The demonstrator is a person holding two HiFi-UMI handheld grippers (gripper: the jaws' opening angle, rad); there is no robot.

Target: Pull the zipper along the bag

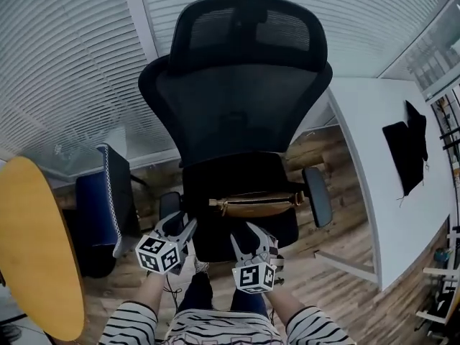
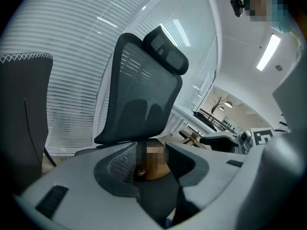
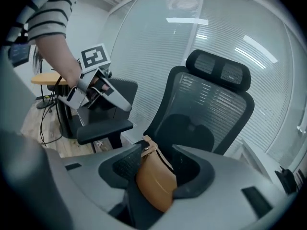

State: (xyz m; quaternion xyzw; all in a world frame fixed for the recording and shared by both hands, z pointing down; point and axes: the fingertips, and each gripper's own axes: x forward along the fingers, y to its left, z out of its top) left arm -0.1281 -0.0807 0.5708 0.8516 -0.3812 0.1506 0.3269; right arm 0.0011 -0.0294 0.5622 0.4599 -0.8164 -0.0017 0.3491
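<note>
A slim brown bag (image 1: pixel 259 205) lies across the seat of a black mesh office chair (image 1: pixel 241 99), its zipper edge facing up. My left gripper (image 1: pixel 181 226) hangs just before the seat's front left corner, jaws open and empty. My right gripper (image 1: pixel 251 237) is at the seat's front edge, short of the bag, also open with nothing in it. In the right gripper view the bag (image 3: pixel 156 178) shows beyond the open right gripper (image 3: pixel 158 164), and the left gripper (image 3: pixel 103 87) is at the left. In the left gripper view the bag (image 2: pixel 154 171) is partly hidden behind the left gripper (image 2: pixel 151 157).
A round yellow table (image 1: pixel 32 250) stands at the left, with a dark blue chair (image 1: pixel 108 207) beside it. A white desk (image 1: pixel 388 185) carrying a black item (image 1: pixel 406 153) runs along the right. The chair's armrests (image 1: pixel 318 196) flank the seat. Window blinds fill the back.
</note>
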